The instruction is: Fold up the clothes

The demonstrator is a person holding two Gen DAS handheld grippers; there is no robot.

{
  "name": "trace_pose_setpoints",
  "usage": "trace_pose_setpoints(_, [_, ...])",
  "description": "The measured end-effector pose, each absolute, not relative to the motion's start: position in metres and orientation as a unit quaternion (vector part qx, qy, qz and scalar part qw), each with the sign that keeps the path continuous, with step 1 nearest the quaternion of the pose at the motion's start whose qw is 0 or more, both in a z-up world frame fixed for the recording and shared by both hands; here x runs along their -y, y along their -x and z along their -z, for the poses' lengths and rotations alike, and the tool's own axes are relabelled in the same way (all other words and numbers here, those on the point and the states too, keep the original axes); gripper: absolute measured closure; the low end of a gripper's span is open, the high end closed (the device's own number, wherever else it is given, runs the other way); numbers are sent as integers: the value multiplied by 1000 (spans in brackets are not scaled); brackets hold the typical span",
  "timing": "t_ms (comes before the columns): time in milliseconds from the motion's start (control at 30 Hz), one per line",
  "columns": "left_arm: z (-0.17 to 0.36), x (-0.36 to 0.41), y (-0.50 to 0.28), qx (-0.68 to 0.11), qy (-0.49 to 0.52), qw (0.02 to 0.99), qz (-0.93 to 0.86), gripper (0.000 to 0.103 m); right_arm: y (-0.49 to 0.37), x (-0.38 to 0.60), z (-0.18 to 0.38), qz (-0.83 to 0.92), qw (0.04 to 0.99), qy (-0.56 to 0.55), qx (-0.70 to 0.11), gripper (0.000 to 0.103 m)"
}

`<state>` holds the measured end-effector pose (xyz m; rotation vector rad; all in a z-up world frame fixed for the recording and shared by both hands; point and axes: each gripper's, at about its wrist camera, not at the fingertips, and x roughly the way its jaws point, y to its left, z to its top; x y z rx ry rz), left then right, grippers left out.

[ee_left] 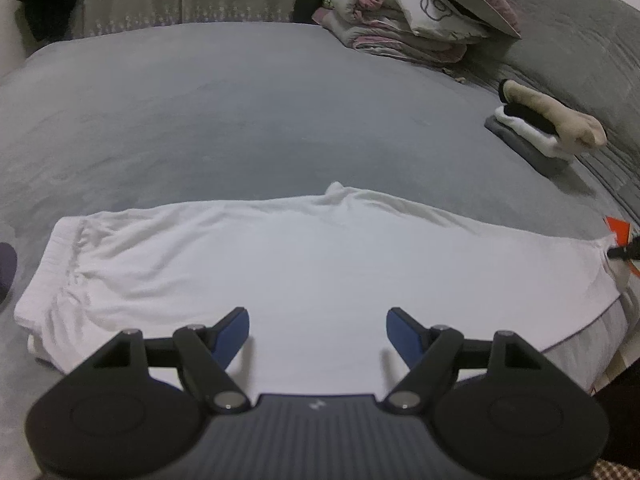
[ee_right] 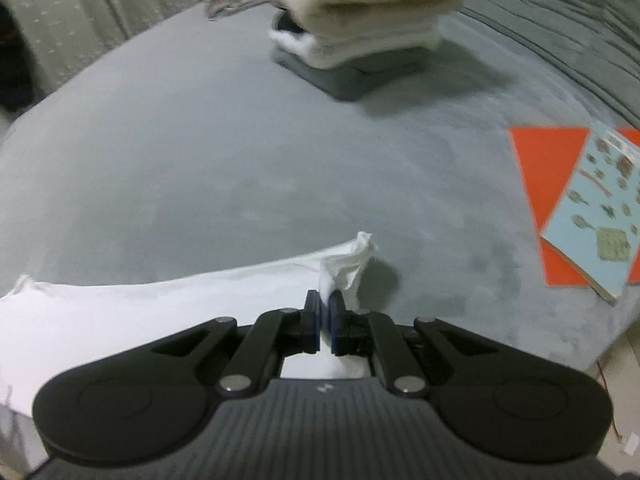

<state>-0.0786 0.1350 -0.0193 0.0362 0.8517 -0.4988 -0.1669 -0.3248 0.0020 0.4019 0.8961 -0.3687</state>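
A white garment [ee_left: 280,264] lies spread flat along the near edge of the grey bed [ee_left: 240,120], its gathered waistband at the left. My left gripper [ee_left: 318,330] hovers open just over the garment's near middle, with nothing between its blue pads. In the right wrist view the same white garment [ee_right: 160,300] runs off to the left, and my right gripper [ee_right: 324,312] is shut on its right corner, which bunches up and sticks out past the fingertips. That pinched corner and the right gripper's tips [ee_left: 622,250] show at the far right of the left wrist view.
A stack of folded clothes [ee_right: 360,12] in beige, white and grey sits on the bed ahead of the right gripper; the same folded stack [ee_left: 548,124] shows at right in the left view. An orange sheet and a pale blue booklet [ee_right: 592,208] lie at right. Bedding is piled [ee_left: 416,8] at the back.
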Motion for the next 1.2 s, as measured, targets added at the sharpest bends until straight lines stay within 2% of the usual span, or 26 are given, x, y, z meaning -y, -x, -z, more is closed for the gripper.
trace_pose_setpoints(533, [20, -140, 76, -422, 27, 870, 253, 27, 115, 234, -18, 41, 876, -206, -434, 97])
trace_pose_setpoints(1200, [37, -214, 60, -419, 130, 875, 204, 34, 35, 88, -5, -101, 851, -214, -469, 97])
